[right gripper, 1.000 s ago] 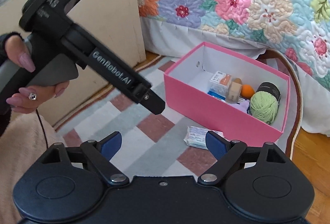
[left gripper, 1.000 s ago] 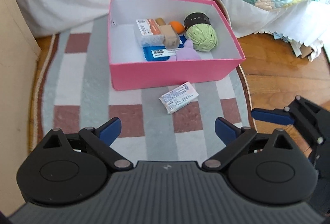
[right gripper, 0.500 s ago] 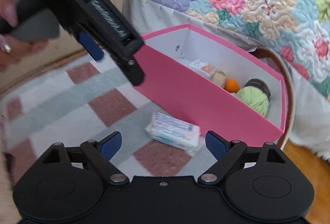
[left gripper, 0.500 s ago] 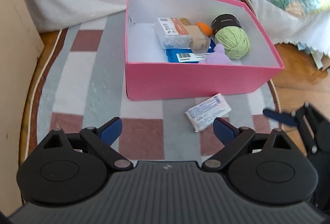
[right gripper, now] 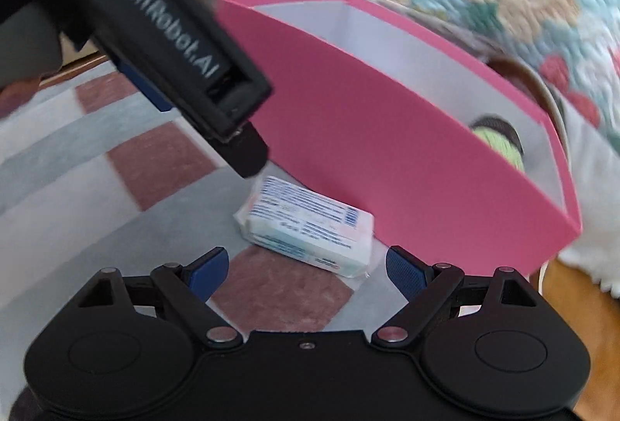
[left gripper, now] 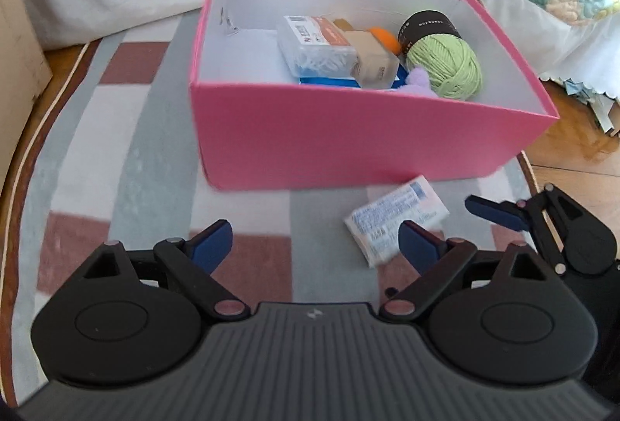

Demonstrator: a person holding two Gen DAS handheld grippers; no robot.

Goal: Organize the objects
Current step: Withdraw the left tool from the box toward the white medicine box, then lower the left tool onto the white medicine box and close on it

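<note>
Moved: both grippers have sunk toward the rug (left gripper: pixel 128 134) since a second ago; the box (left gripper: pixel 348 134) and the packet (right gripper: pixel 310 223) now loom larger in both views.
Left gripper (left gripper: pixel 314 240): fingers wide apart with nothing between them; they have just been closing a little. Its right finger overlaps the packet's near corner in its own view; I cannot tell if they touch.
Right gripper (right gripper: pixel 306 264): fingers wide apart, empty, the packet just ahead of the gap.
Packet: lies flat on the rug, just beside the box's near wall, outside it.
Box contents: green yarn (left gripper: pixel 445 66), a clear case (left gripper: pixel 317 49), a tan block and other small things already inside.
Handling: the packet looks like a soft wrapped pack, probably light and squashy, with a slick film that could slip.
Hold: likely best across its short sides at mid-length, fingers low to the rug; a gentle squeeze should do.
Risk: the box wall stands close, so a finger on that side may nudge it.
</note>
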